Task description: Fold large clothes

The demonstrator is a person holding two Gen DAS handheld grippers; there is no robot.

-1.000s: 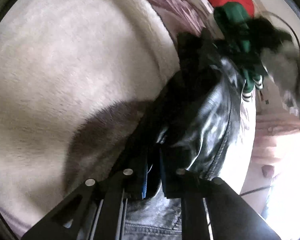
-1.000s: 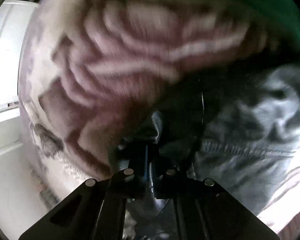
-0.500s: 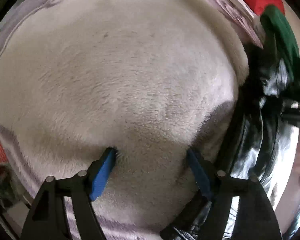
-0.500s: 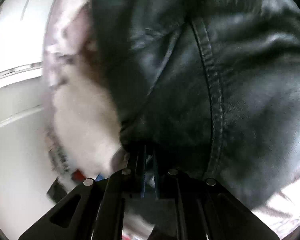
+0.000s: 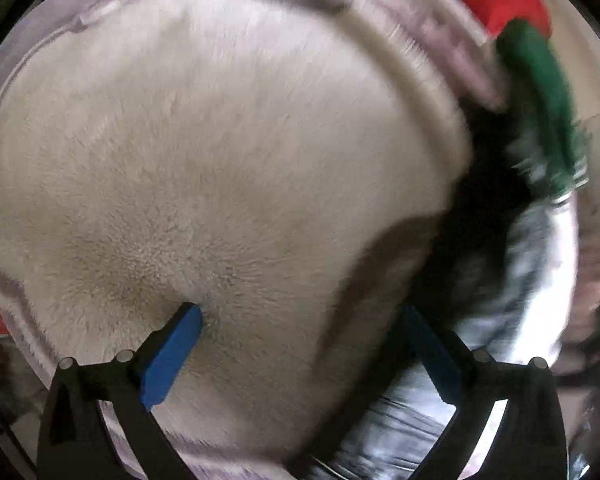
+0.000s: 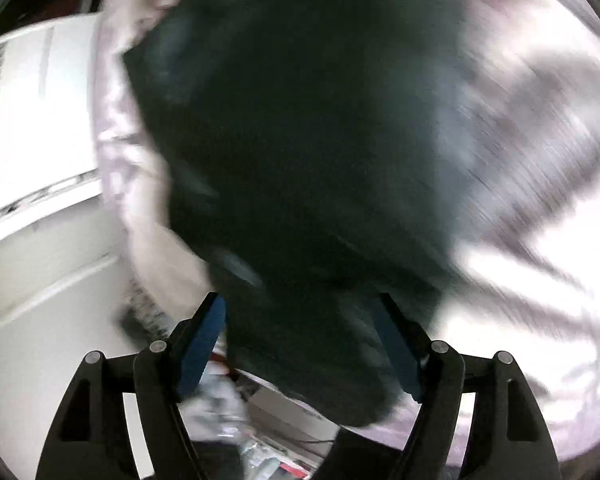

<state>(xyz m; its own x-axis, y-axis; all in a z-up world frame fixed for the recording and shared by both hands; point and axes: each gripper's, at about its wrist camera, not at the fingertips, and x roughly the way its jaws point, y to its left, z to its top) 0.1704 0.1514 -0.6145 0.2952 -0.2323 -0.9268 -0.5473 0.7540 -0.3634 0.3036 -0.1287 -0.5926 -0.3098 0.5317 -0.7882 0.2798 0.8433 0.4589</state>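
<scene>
A: Step? Looks like a pause between folds. The black jacket (image 6: 320, 160) lies on the fluffy blanket (image 5: 220, 160), at its right side in the left view, nothing gripped.

B: Left hand-held gripper (image 5: 304, 324)?

A: Spread wide, empty, its blue fingertips (image 5: 180, 332) at the cream pile, maybe touching, blur hides it.

B: Right hand-held gripper (image 6: 300, 320)?

A: Also spread, jaws either side of the jacket's near edge, not pinching.

B: Next?

A: Probably close on a hem or sleeve, then fold across. The leather looks stiff and slick, so grip deep.
</scene>
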